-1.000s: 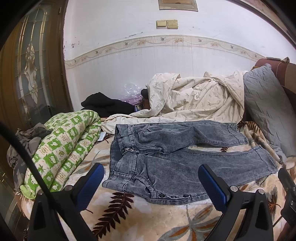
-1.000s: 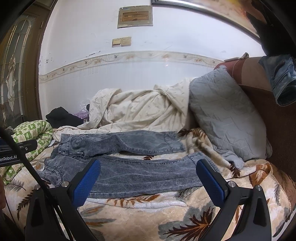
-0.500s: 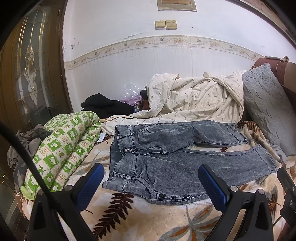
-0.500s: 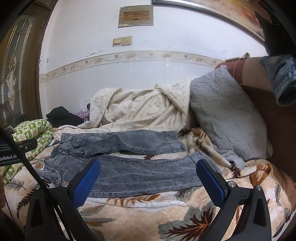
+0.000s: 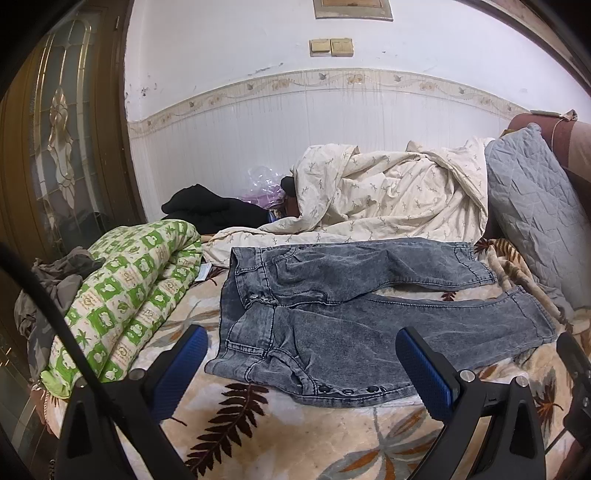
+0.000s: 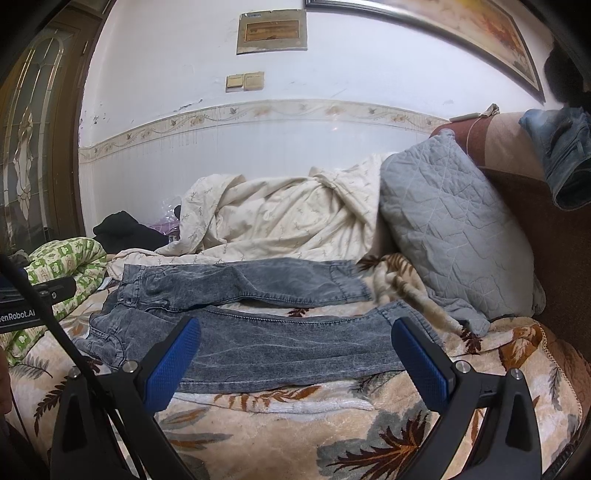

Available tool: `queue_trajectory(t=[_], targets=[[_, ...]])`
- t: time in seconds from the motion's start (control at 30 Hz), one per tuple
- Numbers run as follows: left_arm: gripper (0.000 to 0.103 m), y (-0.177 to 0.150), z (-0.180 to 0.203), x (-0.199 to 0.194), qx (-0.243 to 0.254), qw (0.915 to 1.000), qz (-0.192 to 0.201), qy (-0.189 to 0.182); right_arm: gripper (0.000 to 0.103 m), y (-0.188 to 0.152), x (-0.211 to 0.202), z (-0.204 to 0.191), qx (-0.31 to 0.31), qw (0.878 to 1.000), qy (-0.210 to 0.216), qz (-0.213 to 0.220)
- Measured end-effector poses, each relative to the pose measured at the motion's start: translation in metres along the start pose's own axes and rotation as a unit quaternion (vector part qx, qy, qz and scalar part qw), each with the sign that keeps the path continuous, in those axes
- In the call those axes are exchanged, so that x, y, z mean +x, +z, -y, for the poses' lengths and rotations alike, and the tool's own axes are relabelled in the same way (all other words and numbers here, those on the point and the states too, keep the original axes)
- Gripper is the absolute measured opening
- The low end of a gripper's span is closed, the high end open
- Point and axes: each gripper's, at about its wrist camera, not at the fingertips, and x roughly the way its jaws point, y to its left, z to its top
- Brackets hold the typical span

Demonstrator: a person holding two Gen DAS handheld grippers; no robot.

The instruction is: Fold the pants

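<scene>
1. Left wrist view only: grey clothes [image 5: 48, 291] heaped far left beside the green quilt [image 5: 125, 299], and the jeans [image 5: 354, 314] waistband with snaps along the near edge.
2. Right wrist view only: a blue garment [image 6: 561, 155] draped over the brown headboard [image 6: 517, 192] at far right, and a framed picture [image 6: 443, 33] high on the wall.
3. Jeans lie flat on the leaf-print blanket [image 5: 295, 435], waist left, legs running right, far leg angled away from the near one. In the right view the jeans [image 6: 280, 332] show mostly legs and hems.
4. Left gripper [image 5: 301, 369]: jaws wide, holding nothing, hovering near the waist end.
5. Right gripper [image 6: 295, 358]: jaws wide, holding nothing, near the lower leg.
6. Both views: cream duvet [image 5: 388, 195] bunched far behind the jeans, grey pillow [image 6: 454, 229] at right.
7. Hard to tell: black clothing [image 5: 210, 210] and a plastic bag [image 5: 264, 184] beside the duvet are partly hidden. The pillow is cut off at the right edge in the left view. The left gripper's body in the right view is cut off at the left edge.
</scene>
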Motion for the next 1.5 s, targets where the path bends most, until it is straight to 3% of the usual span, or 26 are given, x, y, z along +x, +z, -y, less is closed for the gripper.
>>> queue_trajectory(t=[0.67,0.83,0.93,1.07,1.13,1.27,1.37,1.5], targets=[[0.103,0.005,-0.012,0.041,0.017,0.9993,-0.032,0.009,0.103,0.006,0.037,0.014,-0.008,1.0,-0.009,-0.024],[0.103,0.03,-0.031,0.09,0.038,0.994,-0.094,-0.041,0.103,0.031,0.064,0.029,-0.013,0.999,0.017,-0.042],[0.103,0.059,-0.052,0.132,0.045,0.9901,-0.126,-0.042,0.103,0.058,0.103,0.045,-0.029,0.997,0.037,-0.069],[0.103,0.094,-0.076,0.195,0.064,0.9867,-0.149,-0.004,0.103,0.091,0.179,0.076,-0.04,0.992,0.042,-0.114],[0.102,0.11,-0.095,0.241,0.052,0.982,-0.182,0.006,0.103,0.104,0.222,0.094,-0.025,0.99,0.04,-0.134],[0.088,0.125,-0.126,0.305,0.039,0.976,-0.212,0.032,0.103,0.116,0.309,0.13,0.024,0.982,0.048,-0.183],[0.086,0.133,-0.139,0.344,0.033,0.9713,-0.232,0.04,0.103,0.116,0.374,0.145,0.065,0.97,0.07,-0.224],[0.074,0.139,-0.151,0.38,0.015,0.9637,-0.265,0.032,0.103,0.11,0.428,0.146,0.068,0.964,0.063,-0.25]])
